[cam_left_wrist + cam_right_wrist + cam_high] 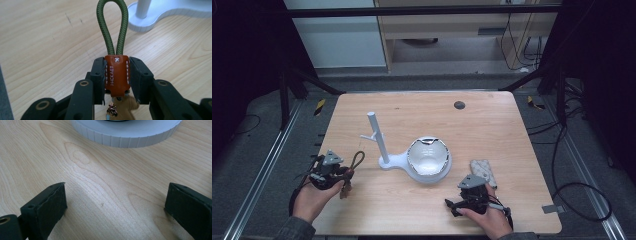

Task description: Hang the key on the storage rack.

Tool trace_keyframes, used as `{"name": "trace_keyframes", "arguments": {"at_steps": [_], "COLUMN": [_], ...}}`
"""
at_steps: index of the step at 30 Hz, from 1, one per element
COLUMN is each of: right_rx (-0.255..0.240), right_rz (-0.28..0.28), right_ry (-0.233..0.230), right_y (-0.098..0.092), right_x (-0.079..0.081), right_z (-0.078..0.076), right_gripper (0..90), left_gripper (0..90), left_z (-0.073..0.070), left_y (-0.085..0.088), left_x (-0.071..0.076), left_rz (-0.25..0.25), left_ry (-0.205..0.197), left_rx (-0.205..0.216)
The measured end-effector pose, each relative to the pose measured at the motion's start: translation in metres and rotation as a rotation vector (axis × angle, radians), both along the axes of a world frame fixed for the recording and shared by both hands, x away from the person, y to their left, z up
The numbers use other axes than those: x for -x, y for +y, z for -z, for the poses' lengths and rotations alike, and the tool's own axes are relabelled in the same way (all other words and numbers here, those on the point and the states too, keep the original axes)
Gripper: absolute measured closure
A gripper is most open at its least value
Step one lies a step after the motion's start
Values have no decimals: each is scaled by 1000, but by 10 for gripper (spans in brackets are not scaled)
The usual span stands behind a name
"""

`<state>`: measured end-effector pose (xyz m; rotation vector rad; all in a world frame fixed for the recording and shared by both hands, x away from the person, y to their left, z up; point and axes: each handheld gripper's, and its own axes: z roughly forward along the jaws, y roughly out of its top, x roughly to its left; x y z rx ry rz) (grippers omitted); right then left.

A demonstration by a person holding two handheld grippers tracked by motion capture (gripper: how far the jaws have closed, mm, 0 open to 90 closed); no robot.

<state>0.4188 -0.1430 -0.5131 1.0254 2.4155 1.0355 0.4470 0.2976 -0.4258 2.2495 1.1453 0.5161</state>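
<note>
Your left gripper is clamped on the brown leather tab of a key strap, its two pads pressing the tab from either side; that leaves the green cord loop standing free ahead of the jaws, which looks like the right way to hold it if you mean to slip the loop over a peg. In the high view the strap sits at the near left of the table, in that gripper, with the loop pointing toward the white stand; something small and tan hangs below the tab, perhaps a charm, though it is too blurred to name.

The stand rises from a white base beside a shallow bowl at the table's middle; its side branch faces left, toward your loaded hand, so the approach is open.

Your right gripper rests low at the near right with its jaws wide apart and nothing between them; it points at the round rim of the base, well placed, I judge, to steady it.

By count: one strap; one stand with one branch; one bowl; one patterned pouch just beyond your right hand; two grippers; one dark round spot far back on the table.
</note>
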Motion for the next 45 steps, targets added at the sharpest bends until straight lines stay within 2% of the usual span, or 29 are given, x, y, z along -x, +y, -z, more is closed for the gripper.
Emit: {"name": "trace_keyframes", "arguments": {"at_steps": [2, 6, 11, 14, 17, 23, 45], "right_rx": [-1, 3, 2, 2, 3, 2, 3], "right_rz": [2, 8, 8, 8, 8, 8, 9], "right_ry": [-1, 2, 3, 3, 3, 3, 3], "right_y": [0, 1, 1, 1, 1, 1, 1], "right_x": [0, -1, -2, -2, -2, -2, -2], "right_z": [0, 0, 0, 0, 0, 0, 0], "right_gripper": [28, 18, 18, 18, 18, 18, 18], "left_gripper": [657, 658, 659, 659, 659, 659, 659], "left_z": [-6, -15, -23, -31, -37, -46, -58], "left_y": [0, -1, -5, -11, -17, -24, -32], "left_x": [8, 17, 21, 25, 28, 29, 34], "left_rz": [8, 14, 9, 20, 32, 49, 72], "left_ry": [-46, -109, -158, -199, -224, -246, -270], "left_rx": [13, 54, 93, 115, 125, 130, 153]}}
